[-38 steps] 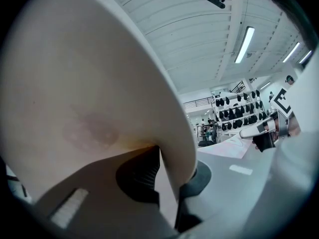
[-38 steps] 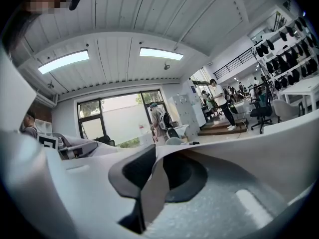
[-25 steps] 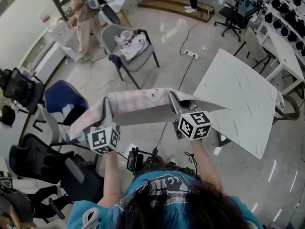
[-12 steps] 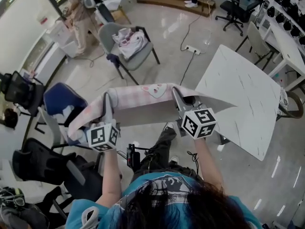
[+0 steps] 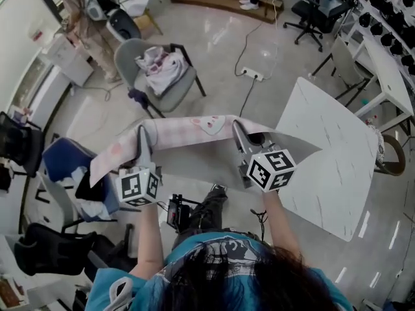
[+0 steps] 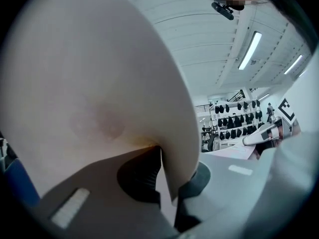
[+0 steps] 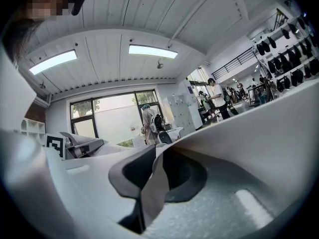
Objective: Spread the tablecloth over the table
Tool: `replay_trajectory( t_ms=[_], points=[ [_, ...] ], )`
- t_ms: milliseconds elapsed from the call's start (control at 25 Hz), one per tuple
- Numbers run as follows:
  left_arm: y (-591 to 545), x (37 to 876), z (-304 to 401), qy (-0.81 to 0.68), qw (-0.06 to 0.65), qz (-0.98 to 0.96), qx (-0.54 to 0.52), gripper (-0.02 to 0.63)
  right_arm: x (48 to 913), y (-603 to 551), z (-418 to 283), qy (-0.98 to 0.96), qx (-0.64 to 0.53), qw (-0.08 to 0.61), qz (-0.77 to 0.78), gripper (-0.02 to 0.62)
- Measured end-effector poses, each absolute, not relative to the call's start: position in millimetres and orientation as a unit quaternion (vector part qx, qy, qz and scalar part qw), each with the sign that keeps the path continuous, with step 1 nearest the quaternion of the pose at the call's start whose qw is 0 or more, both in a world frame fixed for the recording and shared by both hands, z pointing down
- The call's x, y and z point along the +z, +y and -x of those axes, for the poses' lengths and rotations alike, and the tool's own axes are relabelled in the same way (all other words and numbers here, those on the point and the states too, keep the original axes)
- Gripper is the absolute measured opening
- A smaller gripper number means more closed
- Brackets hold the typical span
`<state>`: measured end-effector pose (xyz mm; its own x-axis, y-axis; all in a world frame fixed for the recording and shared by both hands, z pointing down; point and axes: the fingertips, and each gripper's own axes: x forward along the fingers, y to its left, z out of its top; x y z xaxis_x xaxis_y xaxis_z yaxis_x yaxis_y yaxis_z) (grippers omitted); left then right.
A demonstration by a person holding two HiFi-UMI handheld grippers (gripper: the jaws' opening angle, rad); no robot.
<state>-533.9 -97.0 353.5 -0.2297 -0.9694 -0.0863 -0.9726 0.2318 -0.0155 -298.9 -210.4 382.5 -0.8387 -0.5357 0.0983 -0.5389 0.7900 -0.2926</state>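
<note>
Left gripper [image 5: 142,146]: jaws nearly together, pinching a thin edge of the tablecloth [image 5: 188,129]; the fabric billows up and over the jaws on their outer side.
Right gripper [image 5: 238,133]: jaws narrowly apart, clamped on a fold of the same cloth, which runs up between the pads.
Tablecloth: pink checked with a cartoon print, pale underside; held in the air and stretched between the two pairs of jaws. One end trails out past the left jaws; the other runs beyond the right jaws towards the table.
Table [image 5: 337,154]: white, marble-patterned top, ahead and to the right of the right jaws, top uncovered.
Grey chair [image 5: 130,52]: well ahead of the left jaws, clothes heaped on it.
</note>
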Motion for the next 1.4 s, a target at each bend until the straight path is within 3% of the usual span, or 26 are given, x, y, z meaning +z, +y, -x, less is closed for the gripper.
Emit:
replay_trajectory(
  t_ms=[320,600,1120,1400],
  points=[
    [-203,331,584,0.761,0.05,0.645,0.05,0.04,364,-306,341,-0.939,0.172,-0.018,-0.296,0.048],
    [-291,310,584,0.72,0.058,0.688,0.069,0.043,338,-381,337,-0.929,0.16,-0.031,-0.333,0.041],
    [-421,325,487,0.636,0.008,0.764,0.11,0.049,326,-490,233,-0.901,0.128,-0.005,-0.415,0.038],
    [-463,308,420,0.614,0.035,0.782,0.101,0.04,326,-530,167,-0.898,0.14,-0.02,-0.417,0.038]
  ],
)
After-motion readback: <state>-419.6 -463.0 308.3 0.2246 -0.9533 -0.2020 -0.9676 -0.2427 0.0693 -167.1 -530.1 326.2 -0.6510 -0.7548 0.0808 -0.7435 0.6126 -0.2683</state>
